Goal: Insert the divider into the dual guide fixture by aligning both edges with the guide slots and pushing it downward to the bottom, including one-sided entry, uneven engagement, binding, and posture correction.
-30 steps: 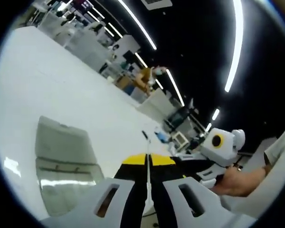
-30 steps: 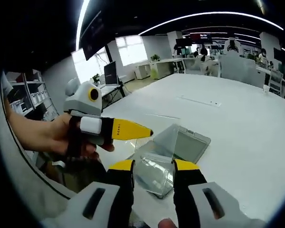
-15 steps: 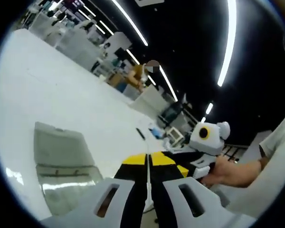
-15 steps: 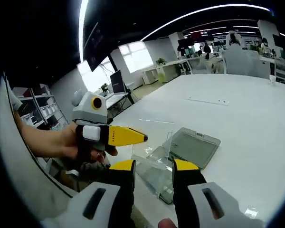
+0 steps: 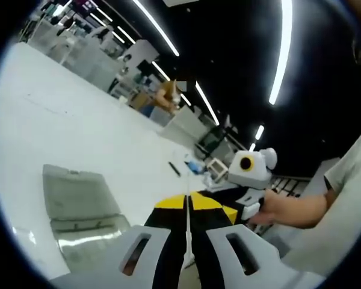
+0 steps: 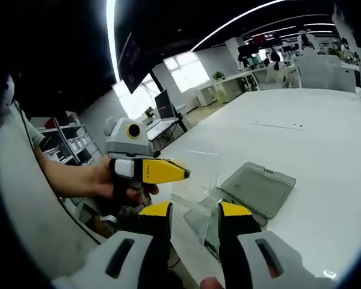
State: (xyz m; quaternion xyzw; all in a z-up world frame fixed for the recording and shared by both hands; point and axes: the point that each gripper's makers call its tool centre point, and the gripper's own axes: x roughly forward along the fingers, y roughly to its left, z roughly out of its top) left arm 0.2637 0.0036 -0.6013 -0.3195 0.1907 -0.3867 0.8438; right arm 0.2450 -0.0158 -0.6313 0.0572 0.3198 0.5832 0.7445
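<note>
My left gripper (image 5: 187, 199) is shut on a thin clear divider (image 5: 186, 236), seen edge-on between its yellow tips. In the right gripper view the left gripper (image 6: 180, 174) holds that clear divider (image 6: 200, 171) upright in the air, just above the fixture. The fixture (image 6: 259, 188) is a clear box with a grey hinged panel lying open on the white table. It also lies low at the left of the left gripper view (image 5: 78, 201). My right gripper (image 6: 195, 211) is open, and the fixture's near clear corner shows between its jaws. The right gripper (image 5: 228, 212) reaches in from the right.
The white table (image 6: 325, 150) stretches far beyond the fixture. A thin strip (image 6: 277, 125) lies on it further out, and a small dark item (image 5: 174, 170) lies near its far edge. A person's hand (image 6: 78, 177) holds the left gripper. Office desks and shelves stand behind.
Both views have shifted with the hands. The left gripper keeps hold of the divider and now sits a little higher above the fixture. The right gripper's jaws stay apart.
</note>
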